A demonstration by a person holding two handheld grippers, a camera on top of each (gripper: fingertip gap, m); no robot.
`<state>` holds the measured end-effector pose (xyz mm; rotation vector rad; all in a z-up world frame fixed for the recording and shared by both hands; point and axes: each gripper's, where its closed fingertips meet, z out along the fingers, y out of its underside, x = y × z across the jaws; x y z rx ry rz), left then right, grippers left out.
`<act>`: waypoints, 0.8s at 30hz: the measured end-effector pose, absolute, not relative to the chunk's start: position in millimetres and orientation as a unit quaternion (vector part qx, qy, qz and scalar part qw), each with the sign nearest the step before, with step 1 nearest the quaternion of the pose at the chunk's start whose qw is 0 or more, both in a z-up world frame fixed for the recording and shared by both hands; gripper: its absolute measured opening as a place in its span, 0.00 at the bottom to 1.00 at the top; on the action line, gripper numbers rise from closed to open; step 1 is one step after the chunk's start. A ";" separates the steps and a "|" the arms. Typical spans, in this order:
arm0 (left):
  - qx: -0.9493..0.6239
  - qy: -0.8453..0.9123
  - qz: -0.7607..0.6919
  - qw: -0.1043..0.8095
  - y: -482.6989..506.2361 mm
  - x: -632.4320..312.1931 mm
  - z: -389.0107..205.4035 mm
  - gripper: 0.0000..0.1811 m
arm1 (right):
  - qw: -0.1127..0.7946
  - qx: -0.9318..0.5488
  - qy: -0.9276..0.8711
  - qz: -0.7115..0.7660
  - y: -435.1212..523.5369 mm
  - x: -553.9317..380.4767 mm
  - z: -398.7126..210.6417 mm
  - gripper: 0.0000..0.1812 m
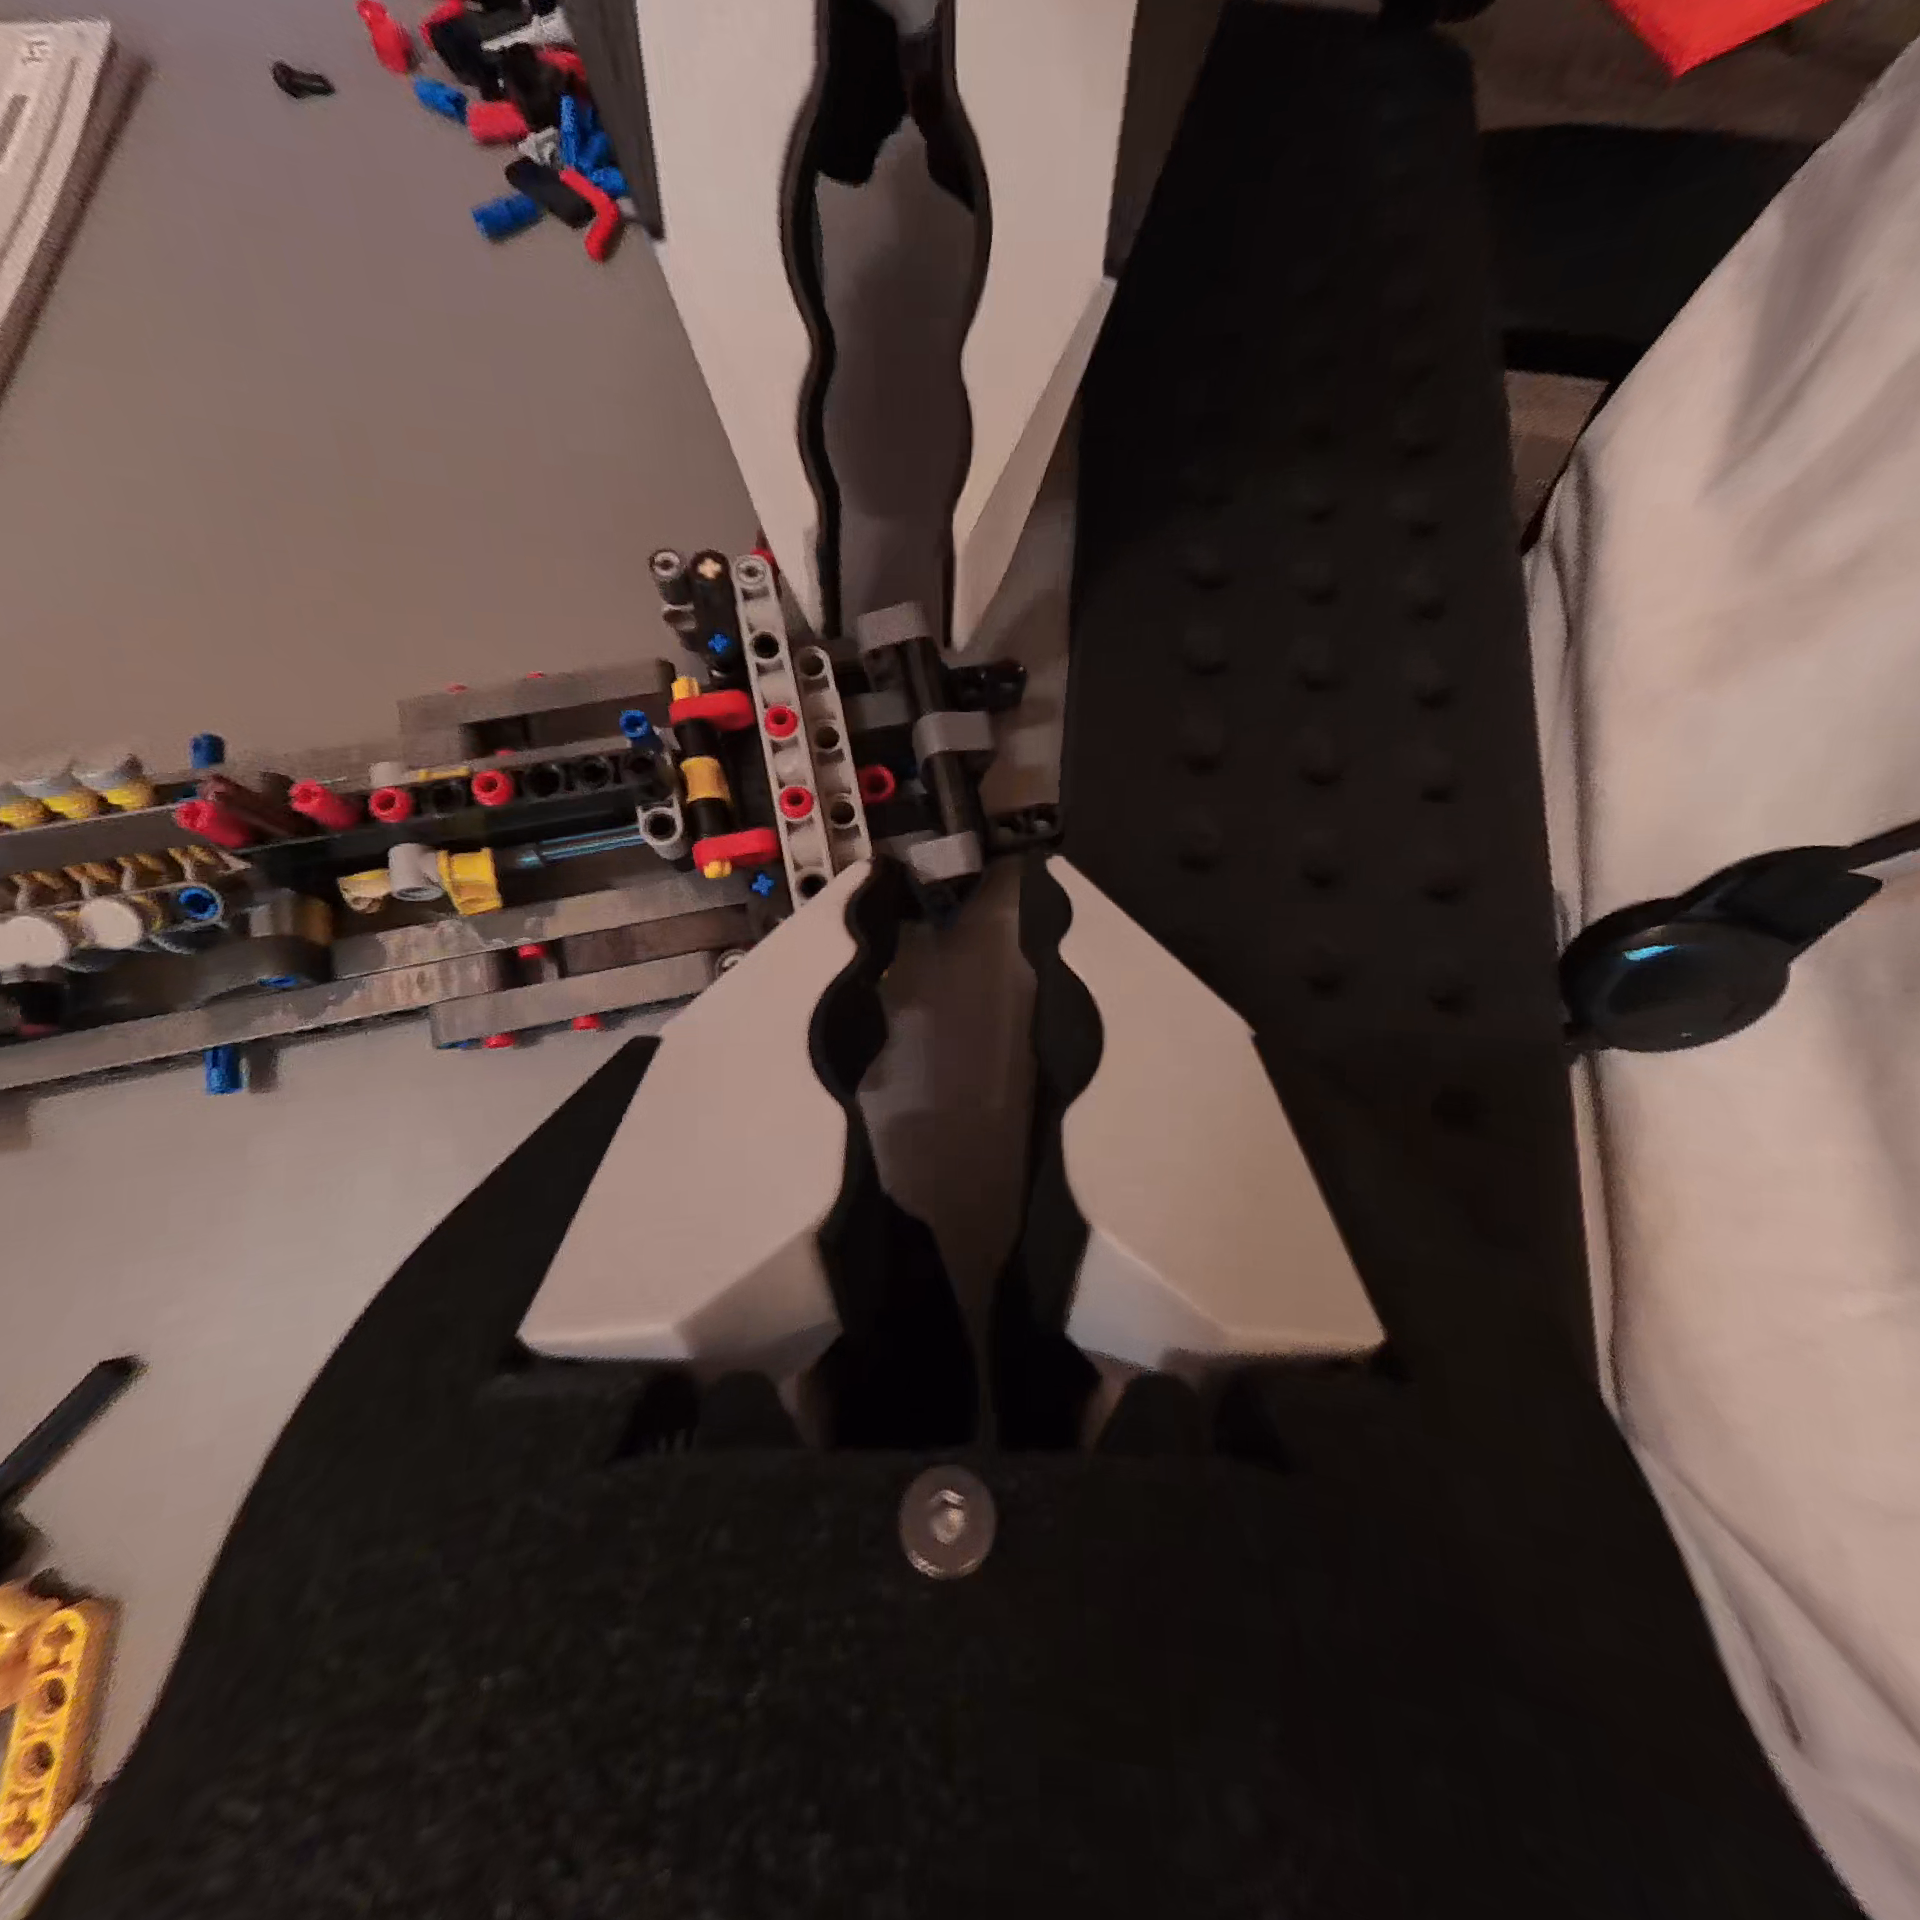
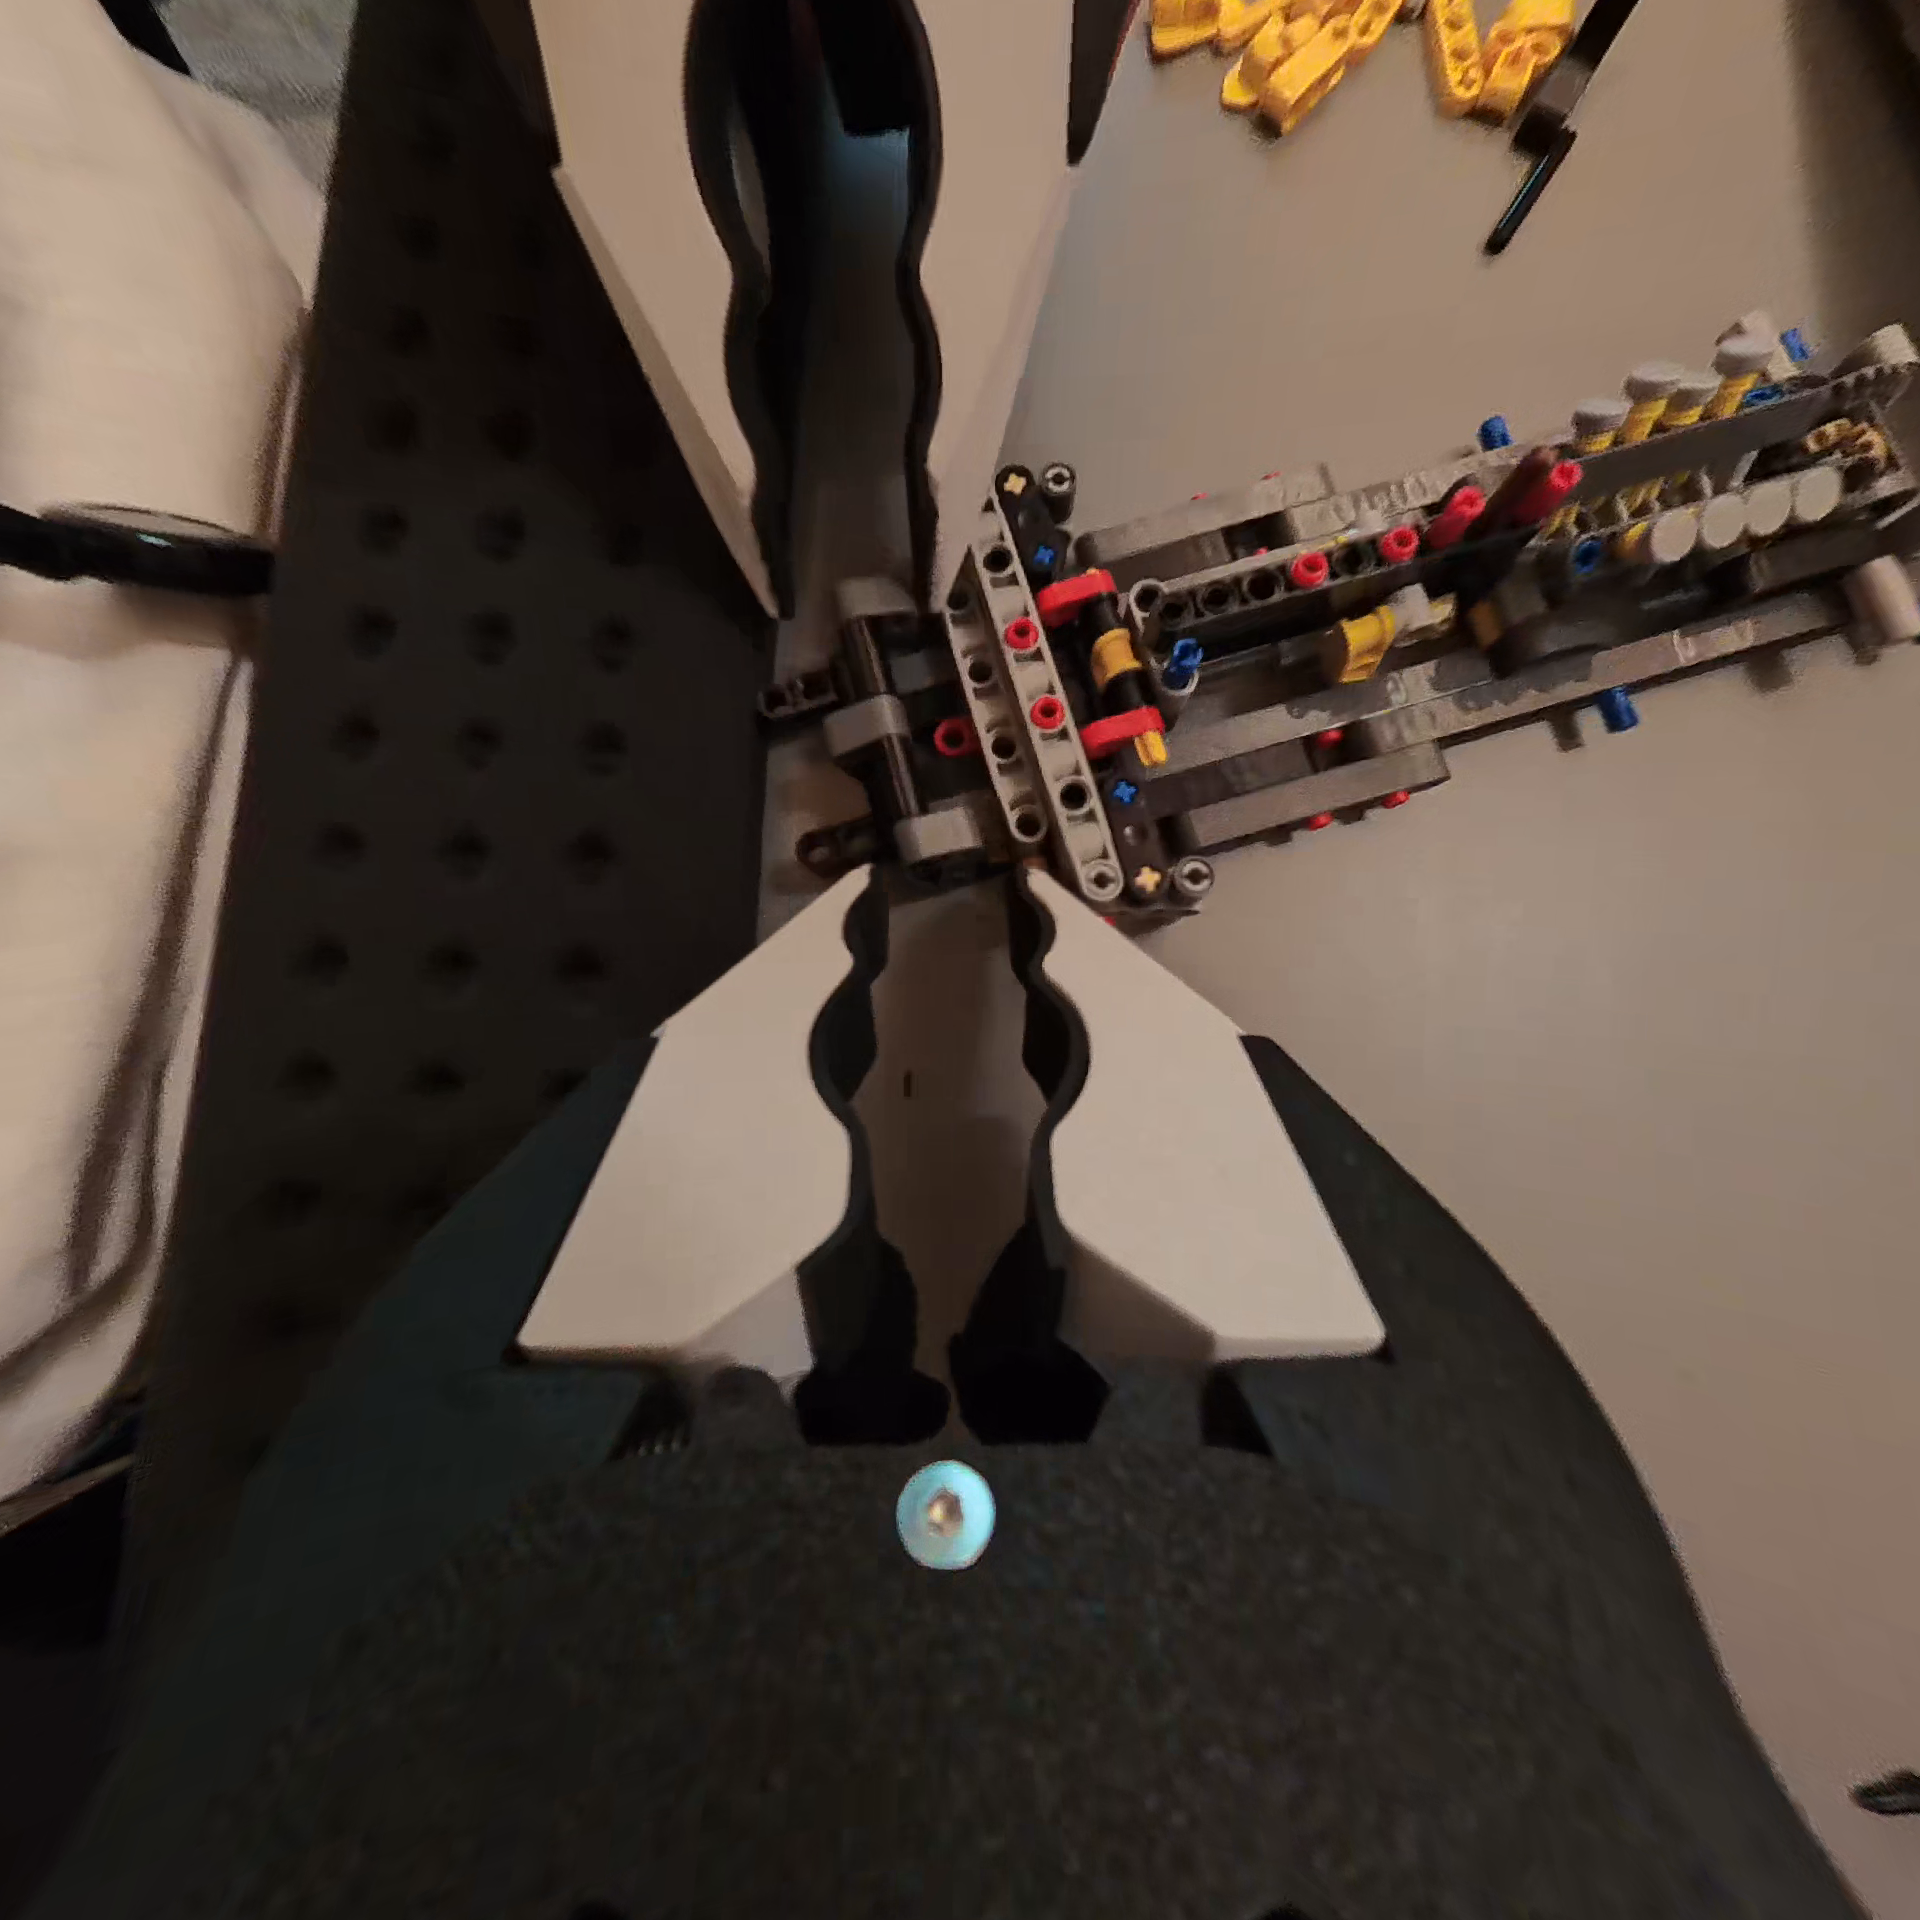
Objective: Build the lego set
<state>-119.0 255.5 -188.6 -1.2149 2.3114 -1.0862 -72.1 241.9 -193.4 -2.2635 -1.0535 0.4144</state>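
Grey table [image 1: 312, 468], one lego chassis [image 1: 582, 821], two grippers gripping its end

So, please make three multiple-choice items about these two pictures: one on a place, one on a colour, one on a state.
1. Where do both grippers meet the lego model?
A. at its near end
B. at its far end
C. at its middle

2. What colour is the heap of loose parts in the right wrist view?
A. green
B. yellow
C. white

3. How is the model?
A. partly built
B. all loose

Key:
1 A: the left gripper and right gripper face each other across the lego model's near end.
2 B: the heap is yellow.
3 A: beams and pins are already joined.
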 end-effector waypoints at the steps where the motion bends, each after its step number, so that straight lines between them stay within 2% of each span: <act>1: -0.427 0.806 -0.378 0.159 255.8 -116.7 -188.5 0.10 | 0.298 -0.852 -0.403 0.152 241.8 -72.1 -196.2 0.11; 3: -0.430 0.805 -0.376 0.160 256.7 -113.6 -189.1 0.08 | 0.296 -0.850 -0.406 0.160 240.4 -74.7 -197.6 0.05; 7: -0.422 0.812 -0.371 0.161 257.8 -112.9 -189.9 0.08 | 0.308 -0.849 -0.393 0.172 240.7 -74.7 -196.8 0.04; 14: -0.416 0.825 -0.352 0.151 260.8 -120.2 -191.3 0.08 | 0.362 -0.823 -0.410 0.155 246.8 -76.4 -185.1 0.13; 21: -0.413 0.837 -0.322 0.157 263.3 -120.9 -192.5 0.08 | 0.354 -0.814 -0.425 0.178 248.1 -88.8 -192.4 0.09; 24: -0.402 0.850 -0.296 0.170 264.8 -123.0 -192.0 0.08 | 0.342 -0.832 -0.380 0.216 247.1 -92.0 -189.0 0.08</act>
